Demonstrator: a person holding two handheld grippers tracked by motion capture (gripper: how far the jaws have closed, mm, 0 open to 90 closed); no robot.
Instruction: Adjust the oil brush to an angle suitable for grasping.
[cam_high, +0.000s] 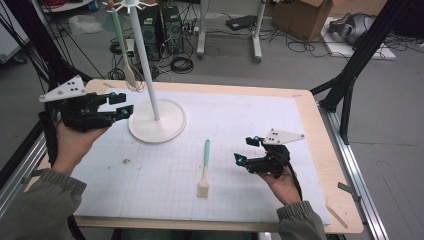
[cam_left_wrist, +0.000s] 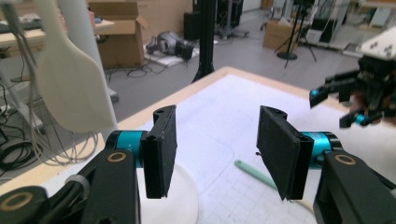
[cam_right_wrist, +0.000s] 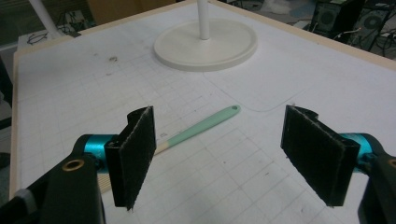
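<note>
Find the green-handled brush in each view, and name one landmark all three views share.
High view: brush lies at lower centre on the mat.
Left gripper view: its handle shows low, right of centre.
Right gripper view: centre, handle slanting up-right.
Shared landmark: white stand base.

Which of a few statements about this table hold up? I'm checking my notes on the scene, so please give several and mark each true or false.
1. The brush lies flat on the white mat. True.
2. The right gripper is clamped on the brush. False: its jaws stand open with nothing between them, and the brush lies apart on the mat.
3. A spatula hangs from the top of the white stand. True.
4. The left gripper holds the spatula. False: its jaws are open and empty, beside the stand's base.
5. The brush has a red handle. False: the handle is pale green.
</note>
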